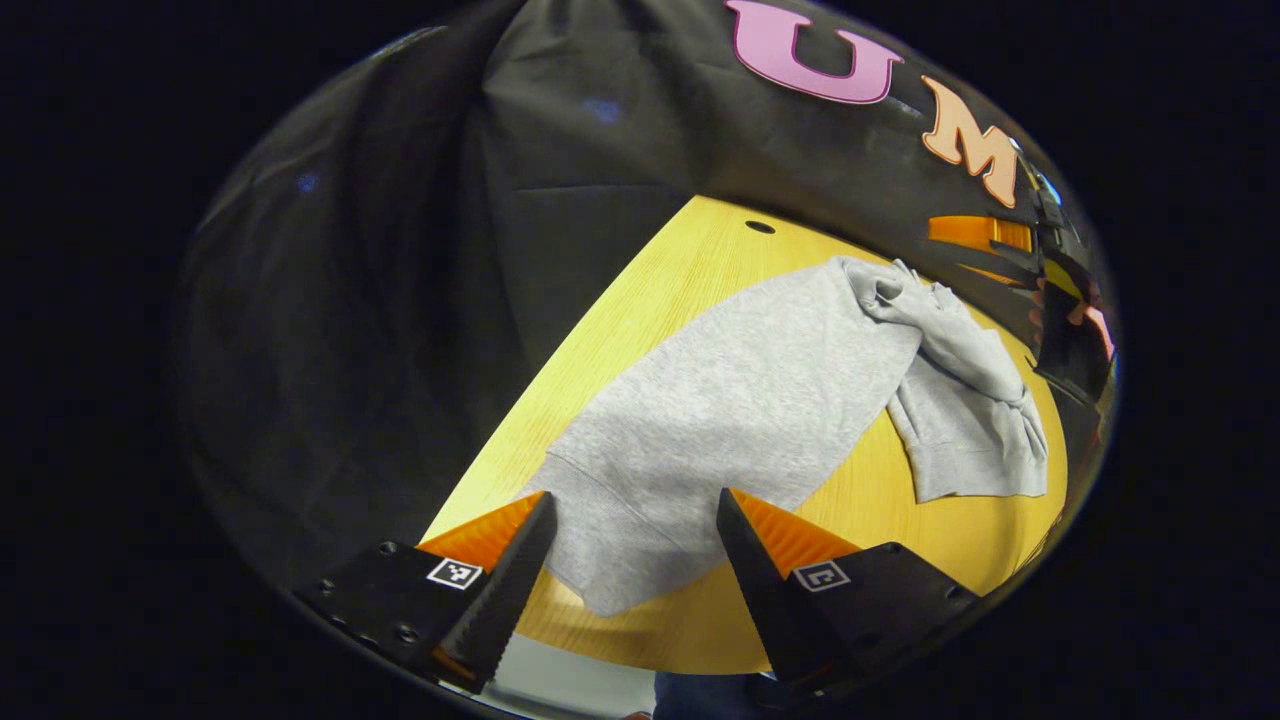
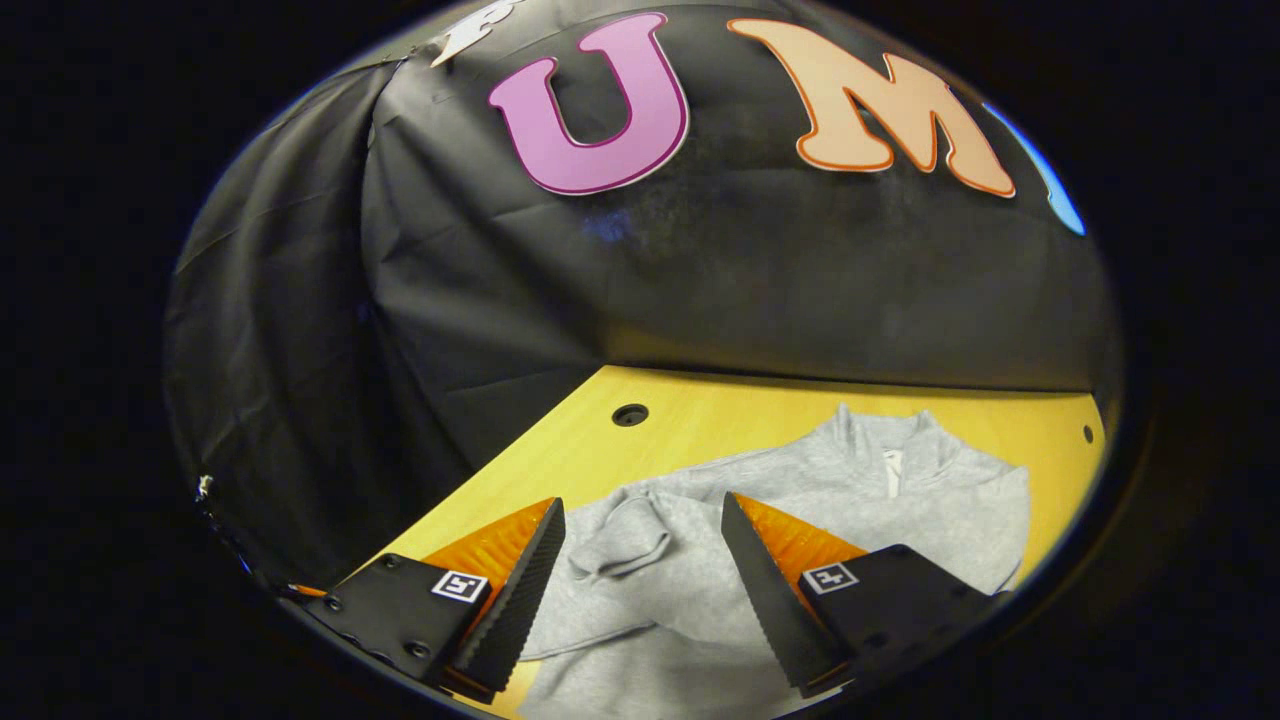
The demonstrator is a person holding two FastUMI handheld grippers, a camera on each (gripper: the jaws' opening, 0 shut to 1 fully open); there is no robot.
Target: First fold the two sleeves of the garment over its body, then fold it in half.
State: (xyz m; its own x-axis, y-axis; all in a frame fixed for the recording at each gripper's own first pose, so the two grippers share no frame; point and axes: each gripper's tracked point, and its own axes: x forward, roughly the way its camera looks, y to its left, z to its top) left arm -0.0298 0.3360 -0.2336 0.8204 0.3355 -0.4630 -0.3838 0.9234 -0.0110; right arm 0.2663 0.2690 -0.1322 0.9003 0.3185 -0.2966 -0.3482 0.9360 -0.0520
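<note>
Garment (image 1: 740, 400): grey, spread flat on the yellow table (image 1: 640, 290) so sleeves can fold | left gripper (image 1: 632, 545): you hold it apart above the hem | right gripper (image 2: 640, 550): apart over the bunched sleeve (image 2: 625, 535), clamping nothing

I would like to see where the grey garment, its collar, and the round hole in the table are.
grey garment (image 1: 740, 400): left gripper view, on the flat body panel.
collar (image 2: 885, 445): right gripper view, beside the neck opening.
round hole (image 2: 630, 414): right gripper view, at the hole's middle, in the table (image 2: 720, 410) top.
</note>
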